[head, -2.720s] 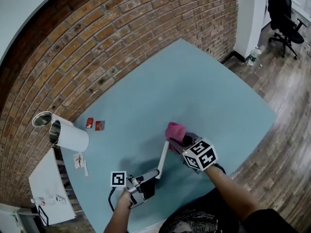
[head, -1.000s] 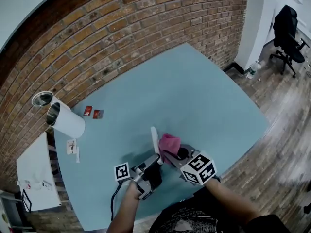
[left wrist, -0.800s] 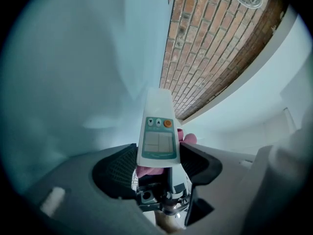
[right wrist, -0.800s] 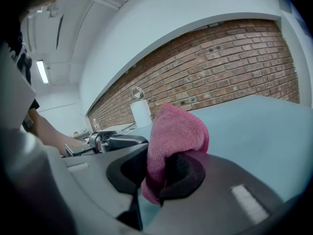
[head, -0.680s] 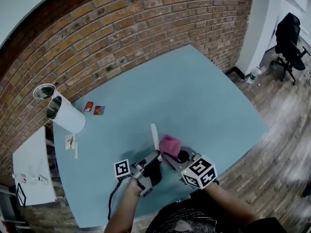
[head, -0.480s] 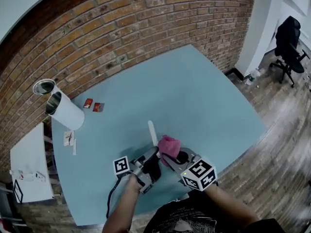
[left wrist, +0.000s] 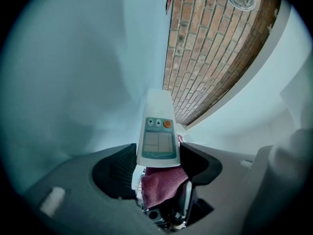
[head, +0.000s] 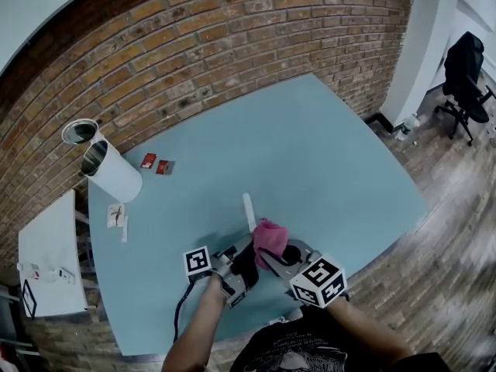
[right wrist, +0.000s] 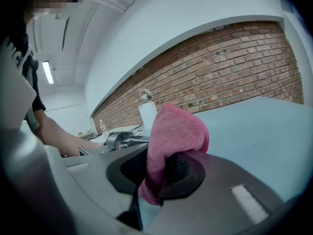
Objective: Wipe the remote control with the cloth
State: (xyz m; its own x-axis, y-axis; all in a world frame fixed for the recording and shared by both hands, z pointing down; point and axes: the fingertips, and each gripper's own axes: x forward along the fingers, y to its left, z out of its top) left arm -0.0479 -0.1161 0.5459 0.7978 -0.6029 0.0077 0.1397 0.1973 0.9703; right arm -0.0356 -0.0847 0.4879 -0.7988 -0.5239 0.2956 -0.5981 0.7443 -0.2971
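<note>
Over the blue table (head: 325, 153), our left gripper (left wrist: 156, 163) clamps only the near end of the remote control (left wrist: 157, 126), so a hard push could lever the remote loose or make it pivot. That gripper points level, and the remote juts forward from it. Our right gripper (right wrist: 164, 173), tipped slightly downward beside it, pinches the pink cloth (right wrist: 176, 131), which is bunched at the remote's held end.

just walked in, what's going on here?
A person works two handheld grippers over the blue table. The left gripper is clamped on a white remote control. The right gripper grips a pink cloth, which sits against the remote's near end, right by the left jaws. Looks like mid-wipe.
</note>
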